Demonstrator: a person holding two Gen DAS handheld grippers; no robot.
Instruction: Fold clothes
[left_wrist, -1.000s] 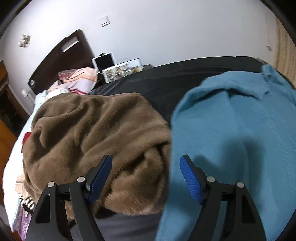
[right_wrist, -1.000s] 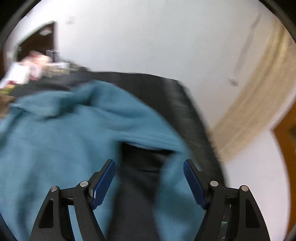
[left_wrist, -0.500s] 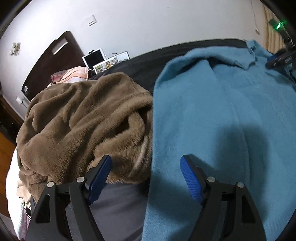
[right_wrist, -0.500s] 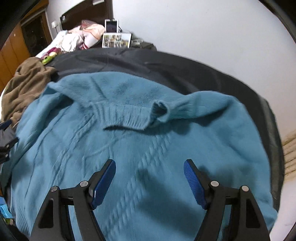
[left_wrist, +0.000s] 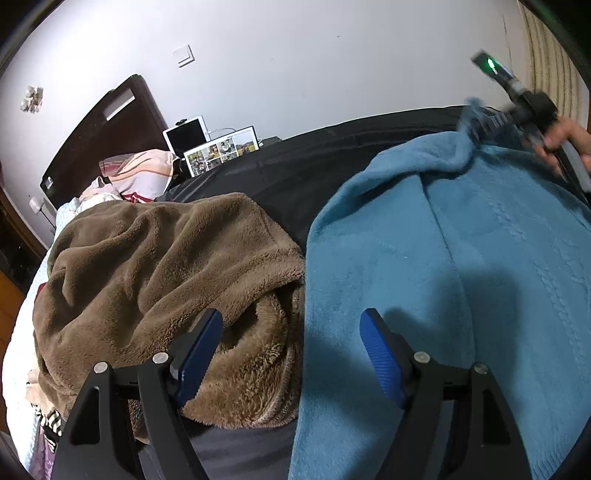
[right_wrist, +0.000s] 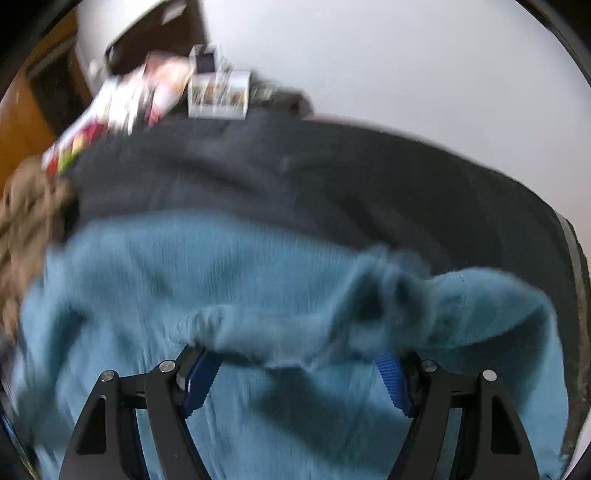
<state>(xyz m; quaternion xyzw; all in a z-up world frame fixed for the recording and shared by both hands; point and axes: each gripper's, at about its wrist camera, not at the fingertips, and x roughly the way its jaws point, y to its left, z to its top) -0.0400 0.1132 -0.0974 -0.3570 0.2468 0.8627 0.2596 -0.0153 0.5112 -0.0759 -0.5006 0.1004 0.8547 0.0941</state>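
Note:
A teal knit sweater lies spread on the dark bed cover. My left gripper hangs open just above the sweater's left edge, where it meets a brown fleece garment; nothing is between its fingers. In the right wrist view, which is blurred by motion, my right gripper is open, and the sweater's ribbed collar bunches across the gap between its fingers. The left wrist view shows that gripper at the collar, held by a person's hand.
The brown fleece is heaped on the left half of the bed. Beyond it are a pillow, a dark headboard, a tablet and a photo frame against the white wall. The bed's right edge is close.
My right gripper has dropped forward onto the sweater's collar, which now lies between its fingers. The left gripper has drawn back slightly and stays open.

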